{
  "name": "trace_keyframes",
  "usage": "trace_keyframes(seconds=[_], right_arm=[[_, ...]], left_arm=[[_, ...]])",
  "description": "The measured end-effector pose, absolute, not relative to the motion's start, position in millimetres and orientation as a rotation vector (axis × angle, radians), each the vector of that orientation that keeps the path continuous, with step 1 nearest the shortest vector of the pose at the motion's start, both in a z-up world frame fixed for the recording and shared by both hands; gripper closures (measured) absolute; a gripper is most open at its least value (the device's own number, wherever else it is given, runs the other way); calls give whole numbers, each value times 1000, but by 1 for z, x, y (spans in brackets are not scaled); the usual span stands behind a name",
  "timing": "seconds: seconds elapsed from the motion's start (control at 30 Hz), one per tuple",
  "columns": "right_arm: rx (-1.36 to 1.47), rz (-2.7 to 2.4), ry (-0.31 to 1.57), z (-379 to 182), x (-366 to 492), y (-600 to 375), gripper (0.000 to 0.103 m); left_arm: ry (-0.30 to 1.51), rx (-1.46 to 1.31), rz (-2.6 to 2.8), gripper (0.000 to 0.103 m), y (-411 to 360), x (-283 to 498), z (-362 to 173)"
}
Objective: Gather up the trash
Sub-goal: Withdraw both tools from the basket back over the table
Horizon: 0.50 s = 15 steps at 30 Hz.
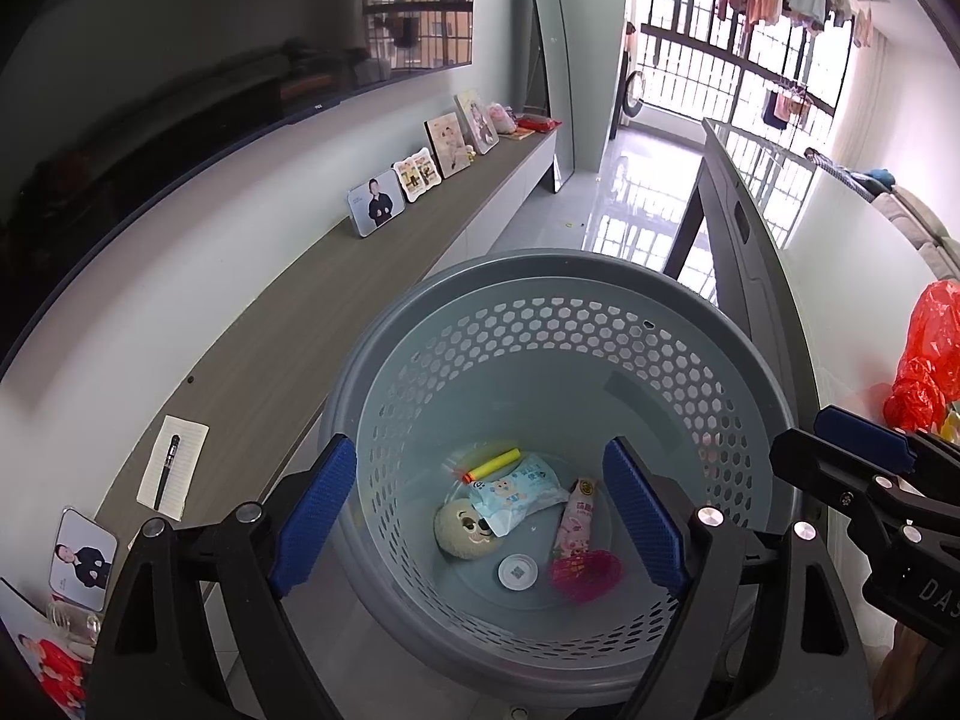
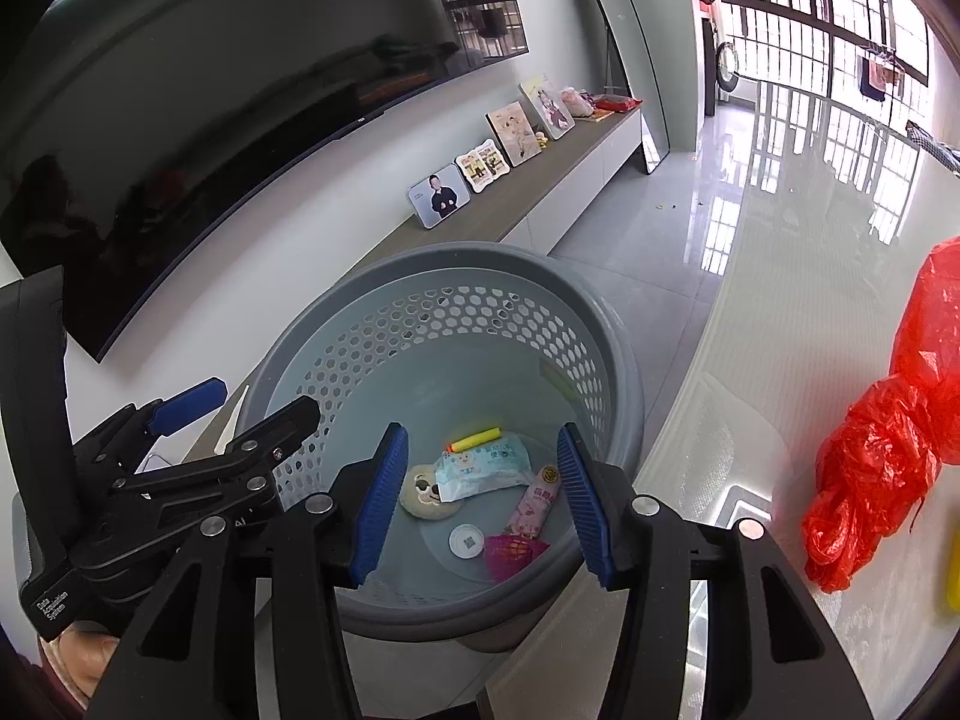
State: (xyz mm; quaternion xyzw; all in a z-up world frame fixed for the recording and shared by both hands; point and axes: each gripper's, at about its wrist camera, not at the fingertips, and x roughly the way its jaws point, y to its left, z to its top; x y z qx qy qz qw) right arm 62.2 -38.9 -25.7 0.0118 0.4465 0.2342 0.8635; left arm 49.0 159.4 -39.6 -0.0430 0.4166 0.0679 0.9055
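Both tongs over grey perforated basket (image 1: 540, 300). Left tongs (image 1: 480, 516) wide, nothing between pads; right tongs (image 2: 483, 504) narrower, also empty.

Only the left view shows the notepad with pen (image 1: 171, 468) on the TV cabinet; only the right view shows the white tabletop (image 2: 750, 420) carrying the red plastic bag (image 2: 870, 468).

Trash lies on the basket floor: yellow marker (image 1: 492, 463), long axis running lower-left to upper-right; pink wrapper (image 1: 576, 519) near-vertical in frame.
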Motion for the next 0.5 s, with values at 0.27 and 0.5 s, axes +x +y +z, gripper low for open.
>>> trace_keyframes(seconds=[0.27, 0.5], right_arm=[[62, 456, 914, -17, 52, -55, 53], [92, 402, 894, -10, 34, -80, 53]], left_arm=[[851, -80, 126, 18, 153, 48, -35], [842, -69, 83, 18, 135, 49, -30]])
